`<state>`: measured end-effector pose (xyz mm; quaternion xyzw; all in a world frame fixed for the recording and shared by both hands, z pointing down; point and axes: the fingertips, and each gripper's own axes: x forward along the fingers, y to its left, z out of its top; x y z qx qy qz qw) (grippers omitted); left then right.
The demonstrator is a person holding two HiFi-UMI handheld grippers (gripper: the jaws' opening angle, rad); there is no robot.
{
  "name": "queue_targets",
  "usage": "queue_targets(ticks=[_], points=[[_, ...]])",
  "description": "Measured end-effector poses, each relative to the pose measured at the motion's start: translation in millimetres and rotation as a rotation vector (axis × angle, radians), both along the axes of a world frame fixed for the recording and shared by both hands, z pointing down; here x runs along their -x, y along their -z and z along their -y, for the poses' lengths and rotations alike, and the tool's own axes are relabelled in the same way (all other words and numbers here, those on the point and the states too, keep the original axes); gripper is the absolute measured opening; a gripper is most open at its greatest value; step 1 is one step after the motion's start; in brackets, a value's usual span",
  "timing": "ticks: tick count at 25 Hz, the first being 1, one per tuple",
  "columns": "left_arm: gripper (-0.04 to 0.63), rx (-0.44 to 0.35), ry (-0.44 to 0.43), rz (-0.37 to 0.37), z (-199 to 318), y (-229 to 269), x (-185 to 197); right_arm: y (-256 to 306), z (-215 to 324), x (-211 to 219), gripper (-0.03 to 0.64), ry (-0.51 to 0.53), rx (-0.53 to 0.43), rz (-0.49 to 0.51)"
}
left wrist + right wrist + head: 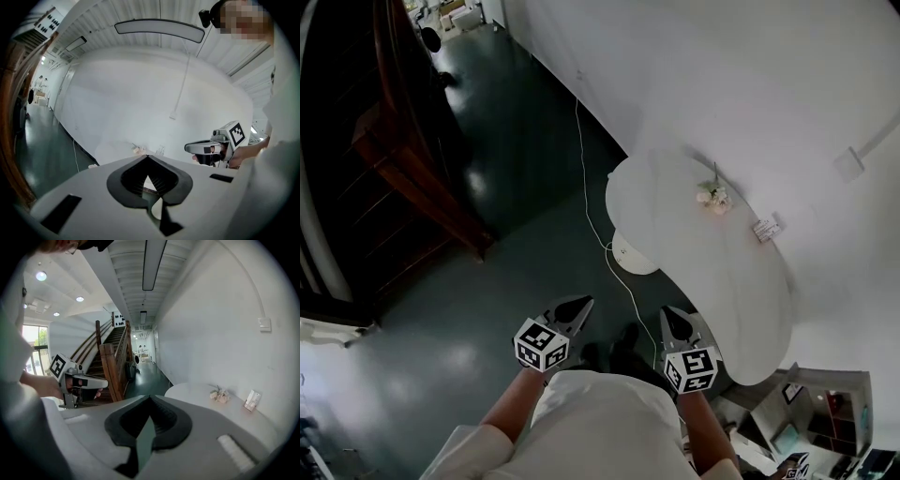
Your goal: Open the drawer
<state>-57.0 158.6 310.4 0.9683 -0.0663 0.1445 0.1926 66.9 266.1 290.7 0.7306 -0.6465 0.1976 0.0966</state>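
No drawer shows in any view. My left gripper [582, 302] is held in front of the person's body over the dark floor, jaws shut with nothing between them. In its own view the tips [147, 156] meet at a point. My right gripper [669, 312] is level with it, a little to the right, near the edge of a white rounded table [741, 309]. Its jaws are also shut and empty, tips [150, 397] touching. Each gripper appears in the other's view: the right gripper [201, 148] and the left gripper [89, 380].
A small bunch of flowers [712, 197] and a small card stand [766, 228] sit on the table by the white wall. A white cable [581, 169] runs across the floor to a socket box [622, 251]. A wooden staircase [403, 150] stands at left, and a shelf unit [825, 412] at lower right.
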Motion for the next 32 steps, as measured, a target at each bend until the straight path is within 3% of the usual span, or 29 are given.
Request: queue_targets(ticks=[13,21,32], points=[[0.007,-0.001,0.061,0.055,24,-39,-66,-53,40,-60,0.011,0.128,0.097,0.077],[0.006,0.026,0.111,0.053,42,-85,-111,-108,68,-99,0.011,0.242,0.185,0.068],[0.007,0.028,0.161,0.088,73,-148,-152,-181,106,-117,0.011,0.412,0.263,0.067]])
